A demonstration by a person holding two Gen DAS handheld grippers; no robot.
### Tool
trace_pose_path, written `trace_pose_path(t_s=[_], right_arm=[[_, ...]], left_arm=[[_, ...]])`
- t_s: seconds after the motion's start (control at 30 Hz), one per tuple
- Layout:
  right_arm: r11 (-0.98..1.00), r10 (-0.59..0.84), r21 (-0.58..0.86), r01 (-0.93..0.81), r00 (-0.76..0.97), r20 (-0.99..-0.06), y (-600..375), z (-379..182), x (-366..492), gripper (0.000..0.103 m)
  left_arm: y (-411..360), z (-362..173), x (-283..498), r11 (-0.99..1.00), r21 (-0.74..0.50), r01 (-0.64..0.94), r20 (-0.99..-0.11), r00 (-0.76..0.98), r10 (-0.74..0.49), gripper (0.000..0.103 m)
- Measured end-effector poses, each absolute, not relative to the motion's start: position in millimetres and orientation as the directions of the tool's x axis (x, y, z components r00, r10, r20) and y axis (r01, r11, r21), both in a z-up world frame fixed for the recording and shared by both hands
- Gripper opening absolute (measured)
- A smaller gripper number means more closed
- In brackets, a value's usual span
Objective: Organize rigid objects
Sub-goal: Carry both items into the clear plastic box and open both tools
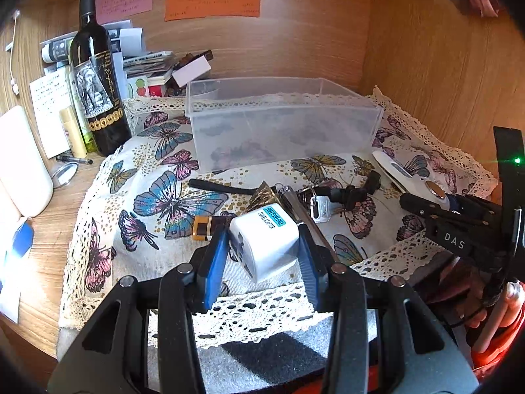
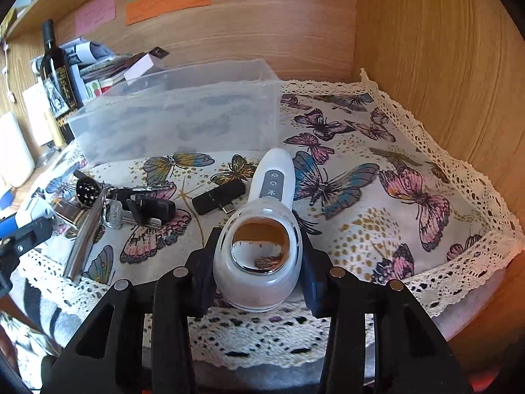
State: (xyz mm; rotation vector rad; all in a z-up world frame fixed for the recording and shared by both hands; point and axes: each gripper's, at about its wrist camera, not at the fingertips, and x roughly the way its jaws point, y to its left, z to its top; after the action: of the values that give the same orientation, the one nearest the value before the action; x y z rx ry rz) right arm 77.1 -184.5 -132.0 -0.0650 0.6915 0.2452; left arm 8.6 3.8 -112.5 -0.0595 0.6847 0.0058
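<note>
My left gripper [image 1: 264, 246] is shut on a white travel adapter cube [image 1: 264, 244] with a teal label, just above the butterfly cloth [image 1: 157, 197]. My right gripper [image 2: 259, 252] is shut on the round head of a white handheld device [image 2: 262, 229] with a mirror-like ring and grey button strip; it also shows in the left wrist view [image 1: 410, 177]. A clear plastic bin [image 1: 279, 118] stands behind, also seen in the right wrist view [image 2: 177, 115]. Keys [image 2: 121, 213], a black USB adapter [image 2: 218, 198], a metal bar [image 2: 83, 239] and a brown lighter [image 1: 206, 228] lie on the cloth.
A wine bottle [image 1: 95, 78], a small yellow bottle [image 1: 73, 131], papers and boxes [image 1: 147, 65] crowd the back left. A pen [image 1: 73, 159] and round mirror [image 1: 64, 174] lie on the wooden desk. Wooden walls [image 2: 443, 65] close in the back and right.
</note>
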Motion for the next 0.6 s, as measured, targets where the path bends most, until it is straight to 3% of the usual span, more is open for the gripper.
trace_pose_path(t_s=[0.6], right_arm=[[0.96,0.212,-0.077,-0.27,0.877,-0.431,-194,-34,71,0.037]], left_arm=[[23,-45,38,0.998,-0.06,0.004,-0.504,0.863,-0.034,0.041]])
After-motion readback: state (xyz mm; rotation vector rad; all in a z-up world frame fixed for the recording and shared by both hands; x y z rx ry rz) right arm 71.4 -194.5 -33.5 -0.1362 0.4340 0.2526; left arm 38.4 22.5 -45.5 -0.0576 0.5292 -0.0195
